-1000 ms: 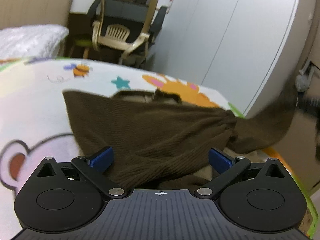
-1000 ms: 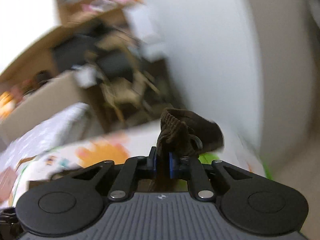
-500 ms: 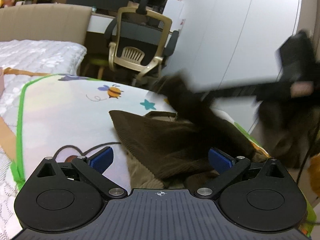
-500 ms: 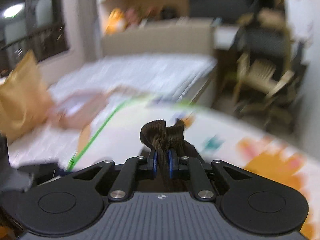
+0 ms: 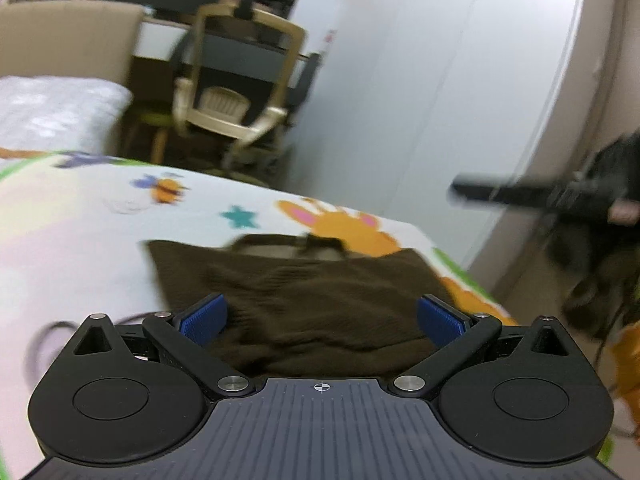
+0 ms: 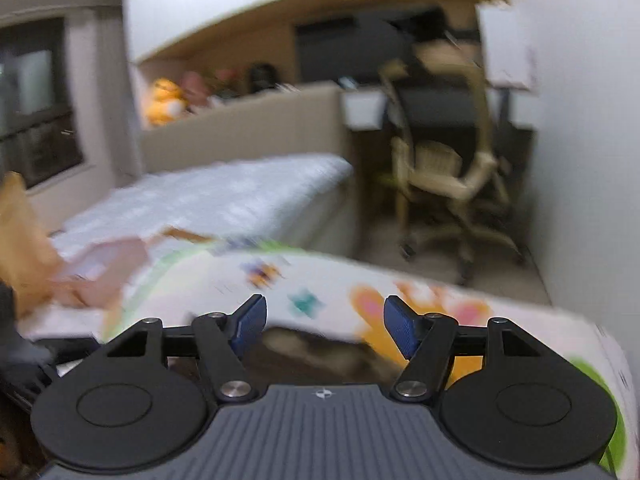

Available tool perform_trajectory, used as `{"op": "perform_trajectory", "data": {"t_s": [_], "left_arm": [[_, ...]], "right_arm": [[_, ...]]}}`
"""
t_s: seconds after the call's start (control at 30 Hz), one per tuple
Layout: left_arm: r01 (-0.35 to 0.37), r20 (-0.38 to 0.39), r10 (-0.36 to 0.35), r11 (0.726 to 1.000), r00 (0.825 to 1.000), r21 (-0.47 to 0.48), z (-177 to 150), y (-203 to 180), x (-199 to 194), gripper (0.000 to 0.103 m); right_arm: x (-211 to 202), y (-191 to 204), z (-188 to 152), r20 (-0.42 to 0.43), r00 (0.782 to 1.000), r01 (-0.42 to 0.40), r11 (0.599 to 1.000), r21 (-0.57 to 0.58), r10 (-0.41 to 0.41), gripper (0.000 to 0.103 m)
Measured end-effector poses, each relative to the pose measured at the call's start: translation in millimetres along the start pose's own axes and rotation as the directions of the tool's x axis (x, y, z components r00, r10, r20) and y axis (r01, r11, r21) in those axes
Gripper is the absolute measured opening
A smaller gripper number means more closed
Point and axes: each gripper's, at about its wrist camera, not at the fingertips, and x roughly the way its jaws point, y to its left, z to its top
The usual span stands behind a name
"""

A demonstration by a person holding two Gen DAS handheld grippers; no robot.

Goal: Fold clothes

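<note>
Brown ribbed-knit sweater [image 5: 304,304] is lying on the cartoon-print white play mat [image 5: 80,248], roughly squared up, neckline [image 5: 288,245] facing the far edge.

Left gripper [image 5: 320,316]: blue ridged pads [image 5: 204,316] are standing wide apart, hovering over the near hem of the sweater; pads are gripping nothing, cloth showing between them with clear gaps on both sides.

Right gripper [image 6: 324,326]: jaws are opening, blue pads [image 6: 250,324] sitting about mid-width. Nothing is pinched between them; a blurred strip of the sweater is showing below and just past the tips [image 6: 316,346]. In the left wrist view this gripper is appearing as a dark smeared bar at right, off the mat edge, a hand [image 5: 622,212] behind it.

Sweater details: fine vertical rib, matte, soft rumples across the middle, lighter tan inside showing at the neck opening. Left edge is running fairly straight.

Mat: smooth, green border, orange rabbit [image 5: 340,228], teal star [image 5: 240,216], bee [image 5: 166,188].

Beyond: white quilted mattress [image 6: 224,204], beige-framed mesh office chair [image 5: 236,92], white wardrobe panels [image 5: 420,80]. Both views are motion-blurred.
</note>
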Motion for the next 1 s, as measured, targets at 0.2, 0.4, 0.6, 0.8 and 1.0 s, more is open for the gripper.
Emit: {"op": "perform_trajectory", "data": {"t_s": [0.2,0.4,0.6,0.8,1.0], "left_arm": [[-0.077,-0.116,0.076,0.997,0.99,0.0,-8.0,-1.8,54.4,0.103],[-0.125,-0.128,0.121,0.992,0.984,-0.028,-17.9,12.4,52.7,0.103],[-0.157,-0.171,0.166,0.985,0.971,0.069,-20.9,1.6,58.4,0.103],[-0.172,-0.154,0.182,0.982,0.971,0.075,-19.5,0.3,53.7,0.103],[-0.27,-0.032,0.272,0.961,0.962,0.061,4.6,3.4,25.7,0.072]], "right_arm": [[36.9,-8.3,-58.7,-0.126,0.979,0.15,0.984,-0.098,-0.161,0.066],[43.1,-7.5,-90.2,-0.107,0.969,0.198,0.957,-0.212,-0.224,0.077],[41.8,-5.3,-96.9,-0.072,0.971,0.206,0.955,-0.215,-0.226,0.078],[41.9,-9.8,-95.8,-0.066,0.973,0.204,0.961,-0.186,-0.219,0.081],[40.1,-6.9,-97.6,-0.048,0.973,0.213,0.957,-0.197,-0.226,0.081]]}}
